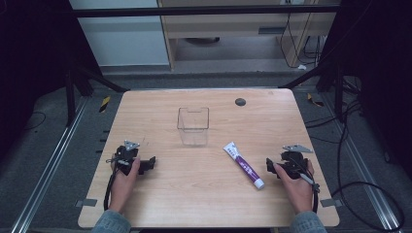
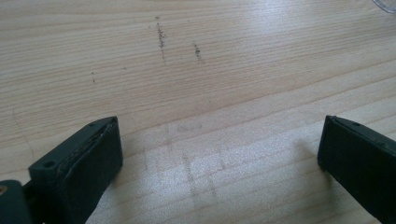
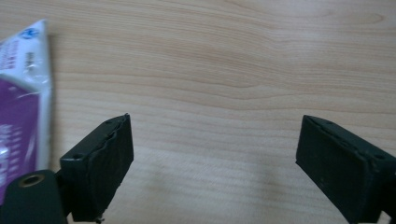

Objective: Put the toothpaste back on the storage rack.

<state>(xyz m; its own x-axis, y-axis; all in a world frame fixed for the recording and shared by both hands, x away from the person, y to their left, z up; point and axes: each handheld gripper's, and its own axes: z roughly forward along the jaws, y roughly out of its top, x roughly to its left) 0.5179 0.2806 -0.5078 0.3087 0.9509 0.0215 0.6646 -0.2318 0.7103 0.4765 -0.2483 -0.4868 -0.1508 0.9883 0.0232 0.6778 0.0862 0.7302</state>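
A white and purple tube point(image 1: 244, 165) lies on the wooden table point(image 1: 209, 204), slanting from the middle toward the front right, cap end nearest me. A clear plastic box point(image 1: 193, 125) stands upright behind it, nothing visible inside. My left gripper point(image 1: 151, 163) rests low at the front left, held by a hand, jaws pointing right; in the left gripper view it point(image 2: 219, 154) is open over bare wood. My right gripper point(image 1: 268, 165) sits at the front right, just right of the tube. In the right gripper view it point(image 3: 212, 158) is open, and the tube's flat end point(image 3: 23, 98) lies left of the left jaw.
A small dark round disc point(image 1: 240, 101) sits near the table's back edge. A corner of the clear box point(image 2: 386, 3) shows in the left gripper view. Metal frame rails, cables and floor surround the table.
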